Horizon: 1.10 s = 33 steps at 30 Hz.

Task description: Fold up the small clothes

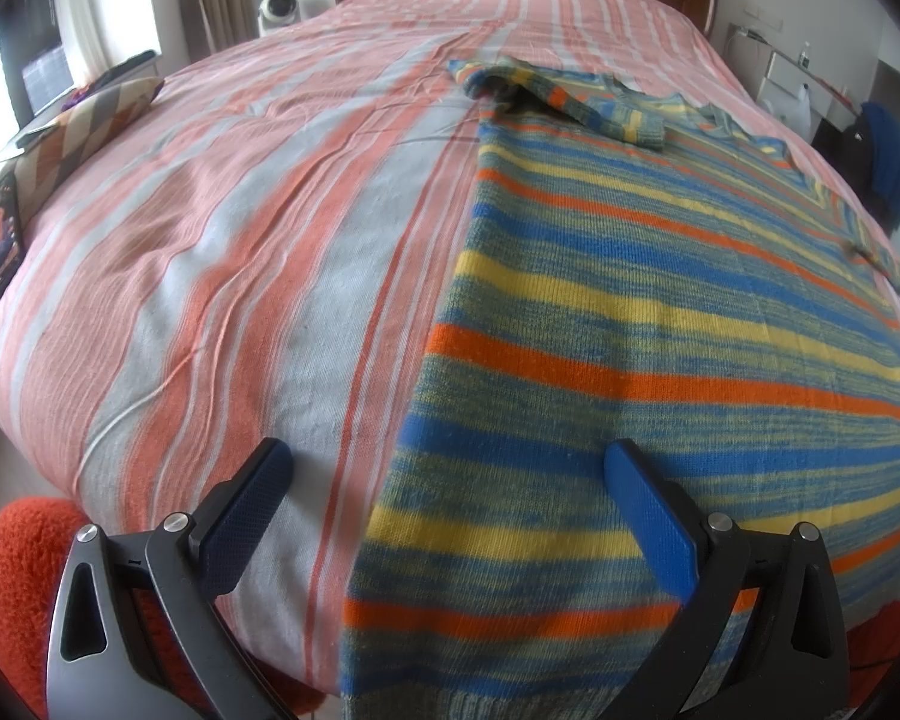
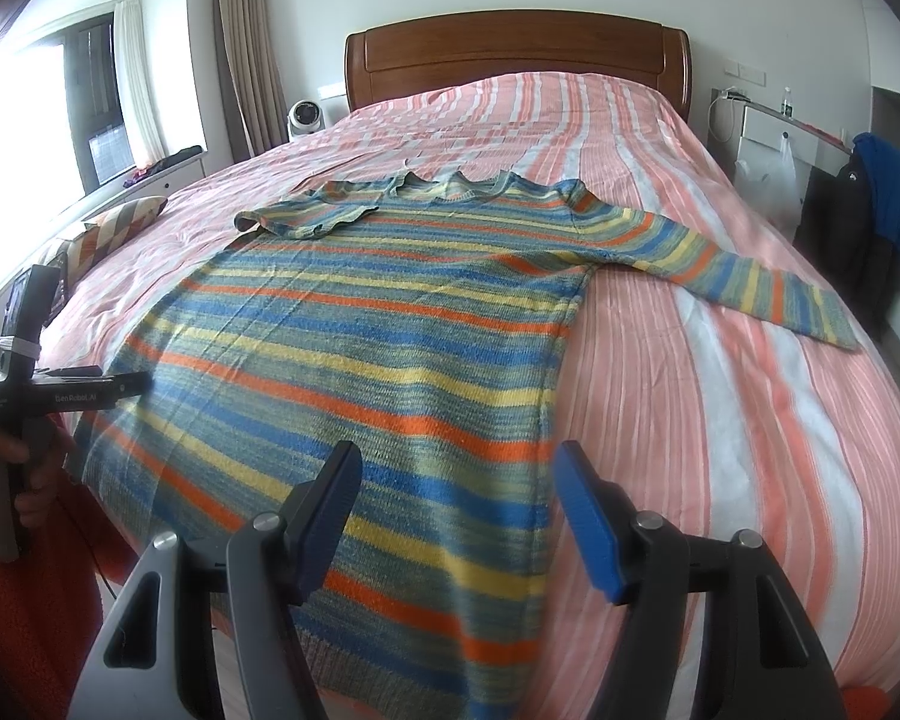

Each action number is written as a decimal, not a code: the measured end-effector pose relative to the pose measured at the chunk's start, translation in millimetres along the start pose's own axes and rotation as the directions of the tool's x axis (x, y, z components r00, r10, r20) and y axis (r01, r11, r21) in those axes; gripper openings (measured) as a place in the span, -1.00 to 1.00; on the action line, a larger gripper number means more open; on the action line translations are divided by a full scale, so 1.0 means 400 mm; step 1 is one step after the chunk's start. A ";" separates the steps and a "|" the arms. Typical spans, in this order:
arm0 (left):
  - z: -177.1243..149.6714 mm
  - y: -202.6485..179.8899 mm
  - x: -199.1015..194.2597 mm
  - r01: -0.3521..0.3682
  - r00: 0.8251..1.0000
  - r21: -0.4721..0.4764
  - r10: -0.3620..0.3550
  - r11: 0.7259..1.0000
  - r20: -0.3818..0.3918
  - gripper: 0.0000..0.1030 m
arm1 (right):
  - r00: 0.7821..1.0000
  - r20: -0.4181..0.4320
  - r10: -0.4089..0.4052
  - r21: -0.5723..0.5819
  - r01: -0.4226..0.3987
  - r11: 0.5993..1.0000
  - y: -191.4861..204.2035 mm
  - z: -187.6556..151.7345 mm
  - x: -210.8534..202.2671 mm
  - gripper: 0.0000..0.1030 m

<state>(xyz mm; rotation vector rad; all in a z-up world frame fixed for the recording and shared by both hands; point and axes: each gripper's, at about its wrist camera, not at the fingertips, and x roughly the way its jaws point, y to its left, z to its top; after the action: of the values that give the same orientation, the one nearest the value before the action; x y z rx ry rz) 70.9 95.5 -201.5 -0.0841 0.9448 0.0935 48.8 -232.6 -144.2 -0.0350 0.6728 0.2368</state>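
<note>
A striped knit sweater (image 2: pixel 390 324) in blue, yellow, orange and grey-green lies flat on the bed, hem toward me. Its left sleeve (image 2: pixel 306 213) is folded in over the chest; its right sleeve (image 2: pixel 744 282) lies stretched out to the right. In the left wrist view the sweater (image 1: pixel 660 312) fills the right half. My left gripper (image 1: pixel 447 462) is open and empty, over the sweater's left hem edge. My right gripper (image 2: pixel 459 468) is open and empty, over the hem near the right side edge. The left gripper's body (image 2: pixel 48 396) shows at the left of the right wrist view.
The bed (image 2: pixel 720 420) has a pink, white and orange striped cover and a wooden headboard (image 2: pixel 516 48). A patterned cushion (image 1: pixel 90 126) lies at the bed's left edge. A small fan (image 2: pixel 303 118) and a bedside table (image 2: pixel 780 132) stand at the far end. A dark chair with blue clothing (image 2: pixel 870 210) stands right.
</note>
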 end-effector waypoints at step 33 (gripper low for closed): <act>0.452 -0.329 0.259 0.115 0.992 0.661 -0.053 0.741 -0.114 0.66 | 0.999 0.037 -0.007 0.064 0.005 0.998 -0.057 -0.007 -0.036 0.28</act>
<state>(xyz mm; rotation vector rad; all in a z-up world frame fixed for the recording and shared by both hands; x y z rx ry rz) 292.1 -10.1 -176.1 0.5462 1.0141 -0.3447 41.3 -257.9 -138.5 0.0285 0.6432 0.2098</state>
